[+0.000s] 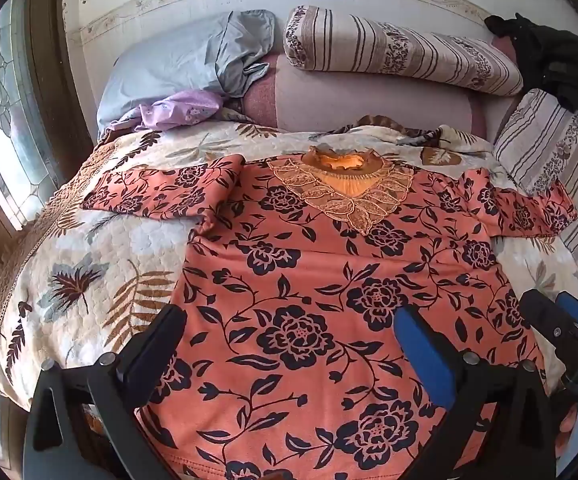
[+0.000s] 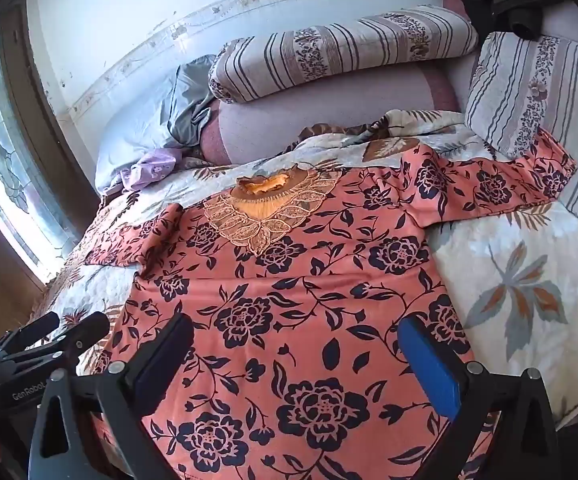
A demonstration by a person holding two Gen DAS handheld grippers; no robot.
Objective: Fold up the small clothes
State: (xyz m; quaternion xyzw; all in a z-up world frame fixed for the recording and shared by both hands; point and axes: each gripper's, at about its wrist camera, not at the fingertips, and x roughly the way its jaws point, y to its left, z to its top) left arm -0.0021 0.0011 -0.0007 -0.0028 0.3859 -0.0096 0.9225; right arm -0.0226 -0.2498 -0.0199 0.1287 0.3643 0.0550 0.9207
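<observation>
The left gripper (image 1: 289,328) hangs with its jaws spread wide over the lower body of an orange floral top (image 1: 329,300), nothing between the fingers, while the right gripper (image 2: 297,340) hovers beside it in the same wide-open stance above the same stretch of cloth near the hem. Whether either set of fingertips touches the fabric cannot be judged from these angles. The top lies face up and spread flat on a leaf-print quilt (image 1: 89,264) covering a bed, its embroidered collar (image 1: 345,188) pointing toward the headboard side and both sleeves stretched outward. The sleeve on the right-hand side (image 2: 497,184) reaches to a striped cushion (image 2: 529,92) and appears to rest against its lower edge; the opposite sleeve (image 1: 161,188) lies flat on the quilt. Beyond the collar sit a striped bolster (image 1: 401,52) atop a pale mauve pillow (image 1: 369,96), with a grey-blue pillow (image 1: 185,64) and a crumpled lilac cloth (image 1: 177,108) to one side. Dark clothing (image 1: 553,56) is heaped in the far corner, and a leaded glass window (image 1: 5,112) lights the room from the side.
</observation>
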